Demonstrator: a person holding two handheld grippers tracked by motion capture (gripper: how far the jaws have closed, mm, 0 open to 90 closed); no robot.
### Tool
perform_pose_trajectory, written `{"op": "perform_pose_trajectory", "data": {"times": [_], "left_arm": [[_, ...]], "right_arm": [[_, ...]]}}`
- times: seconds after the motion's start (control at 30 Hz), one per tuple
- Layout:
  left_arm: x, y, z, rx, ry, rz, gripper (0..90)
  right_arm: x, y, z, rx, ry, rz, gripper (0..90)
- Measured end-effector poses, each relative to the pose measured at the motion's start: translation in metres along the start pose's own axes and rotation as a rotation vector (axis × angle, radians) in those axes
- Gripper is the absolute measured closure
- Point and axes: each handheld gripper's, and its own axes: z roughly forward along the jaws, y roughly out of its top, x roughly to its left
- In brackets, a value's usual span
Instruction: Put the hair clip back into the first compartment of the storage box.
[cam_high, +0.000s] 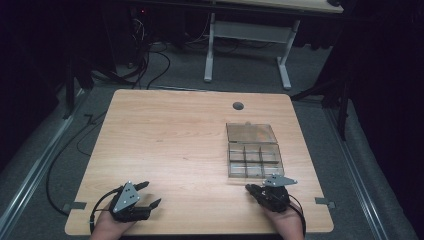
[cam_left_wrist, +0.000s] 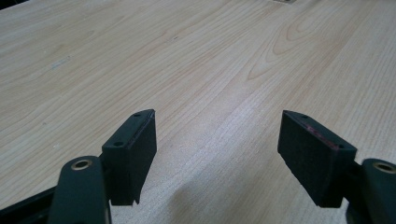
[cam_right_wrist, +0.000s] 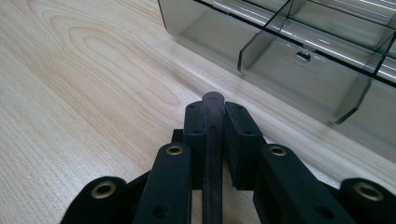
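A clear plastic compartment box (cam_high: 254, 161) lies on the right half of the wooden table (cam_high: 170, 135), its lid (cam_high: 250, 133) folded open toward the far side. Its compartments (cam_right_wrist: 299, 70) look empty. My right gripper (cam_high: 251, 189) sits just in front of the box's near edge. In the right gripper view the right gripper (cam_right_wrist: 214, 114) is shut on a thin dark flat piece (cam_right_wrist: 213, 154), seen edge-on, whose rounded tip pokes past the pads toward the box wall. My left gripper (cam_high: 153, 193) rests near the front left of the table, and its jaws (cam_left_wrist: 217, 140) stand open over bare wood.
A round cable hole (cam_high: 238, 106) sits in the table near its far edge. Grey tabs (cam_high: 325, 202) mark the table's front corners. Beyond the table stand a white-legged desk (cam_high: 247, 45) and loose cables (cam_high: 145, 55) on the grey floor.
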Motion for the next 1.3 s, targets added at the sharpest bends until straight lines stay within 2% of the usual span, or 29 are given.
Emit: {"op": "perform_pose_trajectory", "data": {"times": [0.4,0.73,0.8,0.93,1.0,1.03,1.3], "left_arm": [[0.0,0.0,0.0,0.002,0.0,0.002,28.6],[0.0,0.0,0.0,0.005,-0.001,0.006,28.6],[0.0,0.0,0.0,0.002,-0.003,0.006,28.6],[-0.001,0.0,0.0,0.0,-0.003,0.008,28.7],[-0.001,0.0,0.0,-0.002,-0.005,0.009,28.8],[-0.001,0.0,-0.001,-0.005,-0.005,0.01,28.8],[-0.001,0.0,-0.001,-0.006,-0.009,0.014,29.1]], "right_arm": [[0.0,0.0,-0.004,-0.027,0.01,0.02,75.0],[-0.003,-0.002,-0.013,-0.048,-0.002,0.04,71.3],[-0.004,-0.003,-0.014,-0.046,-0.002,0.054,70.2],[-0.006,-0.004,-0.017,-0.039,-0.04,0.062,68.7],[-0.006,-0.004,-0.017,-0.035,-0.043,0.066,68.8],[-0.007,-0.004,-0.018,-0.014,-0.049,0.082,68.7],[-0.01,0.001,-0.021,0.052,-0.068,0.095,70.2]]}}
